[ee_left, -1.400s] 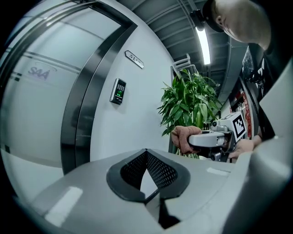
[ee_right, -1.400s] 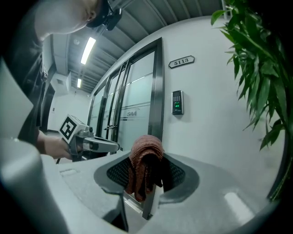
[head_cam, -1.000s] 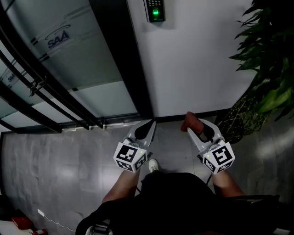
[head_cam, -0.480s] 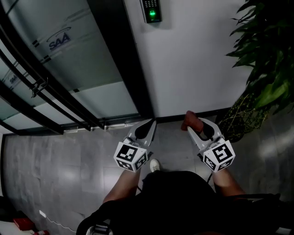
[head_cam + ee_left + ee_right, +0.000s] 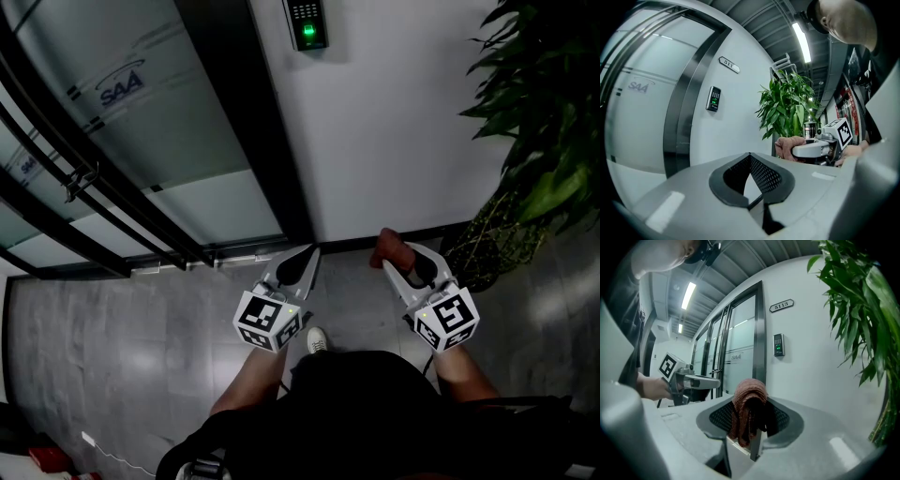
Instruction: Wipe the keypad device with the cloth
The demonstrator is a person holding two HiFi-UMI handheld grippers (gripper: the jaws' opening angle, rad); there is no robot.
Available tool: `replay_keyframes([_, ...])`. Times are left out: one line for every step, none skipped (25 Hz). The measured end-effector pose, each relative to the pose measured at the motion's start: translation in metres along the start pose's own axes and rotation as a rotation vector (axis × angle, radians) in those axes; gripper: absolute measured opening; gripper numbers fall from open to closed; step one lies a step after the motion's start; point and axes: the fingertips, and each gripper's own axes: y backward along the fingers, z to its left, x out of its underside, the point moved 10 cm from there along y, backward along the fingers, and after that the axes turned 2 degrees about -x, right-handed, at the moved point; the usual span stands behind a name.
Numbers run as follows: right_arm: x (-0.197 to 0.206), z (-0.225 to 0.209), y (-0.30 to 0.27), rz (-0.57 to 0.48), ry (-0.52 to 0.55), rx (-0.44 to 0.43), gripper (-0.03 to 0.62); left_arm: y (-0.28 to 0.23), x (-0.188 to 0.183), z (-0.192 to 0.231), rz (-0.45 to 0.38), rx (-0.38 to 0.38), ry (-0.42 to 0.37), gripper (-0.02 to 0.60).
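The keypad device (image 5: 307,23) is a small black panel with a green light, fixed on the white wall beside a dark door frame; it also shows in the left gripper view (image 5: 713,98) and the right gripper view (image 5: 778,344). A reddish-brown cloth (image 5: 749,408) hangs folded between the jaws of my right gripper (image 5: 392,249), which is shut on it; the cloth (image 5: 390,247) pokes out at the tips. My left gripper (image 5: 302,260) is shut with nothing in it. Both grippers are held low, well below and away from the keypad.
A glass door (image 5: 122,122) with black rails stands left of the wall. A large potted plant (image 5: 536,141) fills the right side, close to my right gripper. A room number plate (image 5: 782,305) sits above the keypad. The grey floor (image 5: 112,328) lies below.
The view has shifted slightly, so the keypad sits a little further left in the head view. Both grippers hold the same pose, cloth still gripped.
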Motion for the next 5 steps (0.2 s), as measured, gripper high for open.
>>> replay_keyframes([-0.0002,-0.0004,0.0007,0.001,0.001,0.000,0.144,-0.0004,-0.0001,-0.0006,0.000,0.001,0.000,0.015])
replay_keyframes([-0.0007,-0.0006,0.0014,0.002,0.002,0.000,0.144,-0.0007,-0.0004,-0.0013,0.000,0.002,0.000,0.015])
replay_keyframes([-0.0018,-0.0004,0.0020,0.002,0.004,-0.001,0.144,-0.0009,-0.0010,-0.0019,0.001,0.003,0.000,0.015])
replay_keyframes([-0.0032,-0.0001,0.0026,0.002,0.007,-0.001,0.144,-0.0010,-0.0016,-0.0024,0.002,0.004,0.000,0.015])
replay_keyframes([-0.0047,0.0004,0.0032,0.001,0.011,-0.002,0.144,-0.0010,-0.0024,-0.0030,0.002,0.006,0.000,0.015])
